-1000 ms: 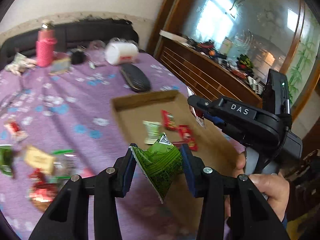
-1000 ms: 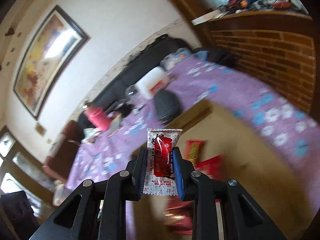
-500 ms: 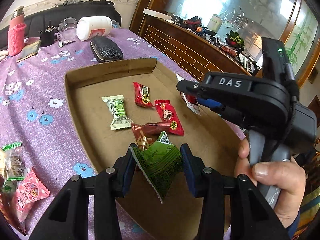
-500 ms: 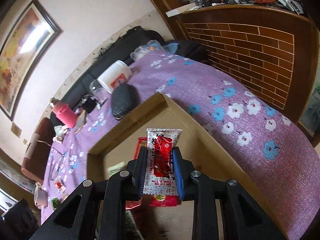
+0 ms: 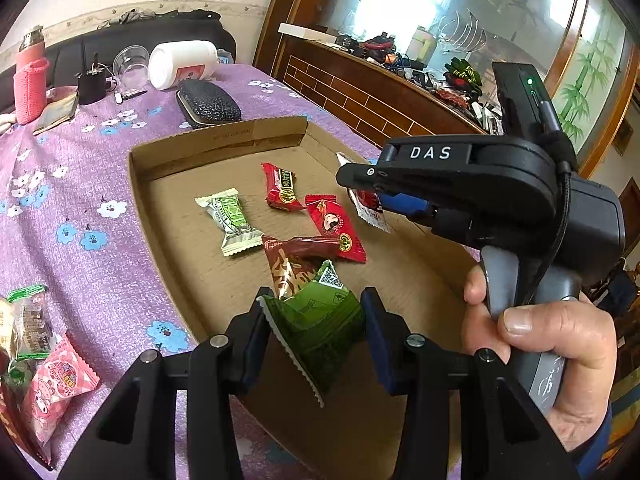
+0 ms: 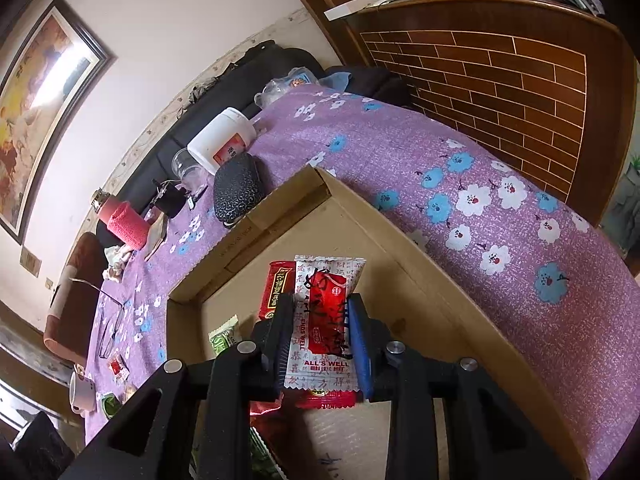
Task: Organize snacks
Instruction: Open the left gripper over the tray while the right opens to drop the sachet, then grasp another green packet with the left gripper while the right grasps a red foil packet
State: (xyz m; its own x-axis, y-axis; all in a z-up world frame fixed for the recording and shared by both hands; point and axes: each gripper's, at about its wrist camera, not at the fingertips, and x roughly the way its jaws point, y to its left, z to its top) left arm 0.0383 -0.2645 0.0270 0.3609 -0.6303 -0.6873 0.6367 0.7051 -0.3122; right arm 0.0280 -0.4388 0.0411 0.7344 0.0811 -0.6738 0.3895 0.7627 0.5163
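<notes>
My left gripper is shut on a green snack packet, held over the near part of the shallow cardboard tray. My right gripper is shut on a white and red snack packet above the tray; it also shows in the left wrist view over the tray's right side. In the tray lie a pale green candy, a red packet, another red packet and a brown packet.
More snack packets lie on the purple flowered cloth left of the tray. Behind the tray are a black case, a white jar, a clear cup and a pink bottle. A wooden cabinet stands to the right.
Both grippers have moved in over the cardboard tray with their packets still held. The left gripper swung right from the cloth; the right gripper tilted down toward the tray.
</notes>
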